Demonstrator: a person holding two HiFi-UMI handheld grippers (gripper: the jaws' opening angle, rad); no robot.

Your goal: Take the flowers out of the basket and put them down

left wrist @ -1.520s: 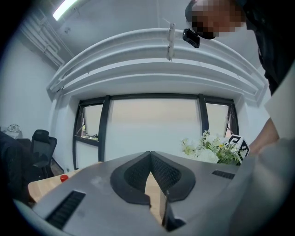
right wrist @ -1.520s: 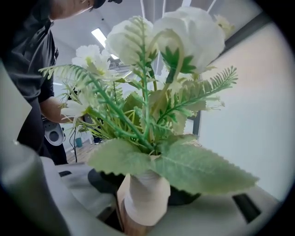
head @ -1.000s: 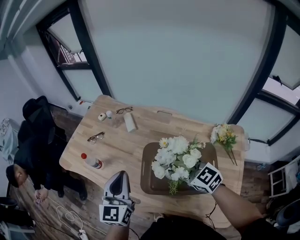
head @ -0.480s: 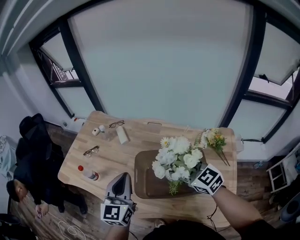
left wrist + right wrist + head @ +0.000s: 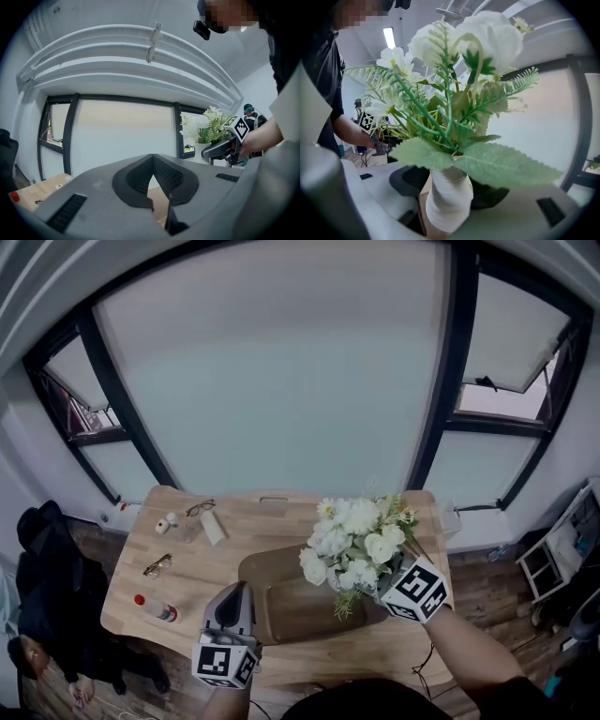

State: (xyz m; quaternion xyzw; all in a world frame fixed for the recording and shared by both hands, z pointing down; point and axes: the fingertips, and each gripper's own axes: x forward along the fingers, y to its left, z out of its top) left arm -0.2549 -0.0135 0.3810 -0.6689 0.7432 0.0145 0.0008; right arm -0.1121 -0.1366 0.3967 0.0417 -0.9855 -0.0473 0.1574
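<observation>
**Flowers (image 5: 354, 545) hanging over the basket (image 5: 281, 606)**
The left gripper (image 5: 236, 589), jaws closed and empty, is hovering by the basket's left edge. The right gripper (image 5: 380, 584) is clamping the flowers' wrapped stem above the basket's right side.

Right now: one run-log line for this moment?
right gripper: shut on white bouquet, at its wrapped stem | bouquet: in the air, out of basket | left gripper: shut, empty | set-down: not yet done
</observation>
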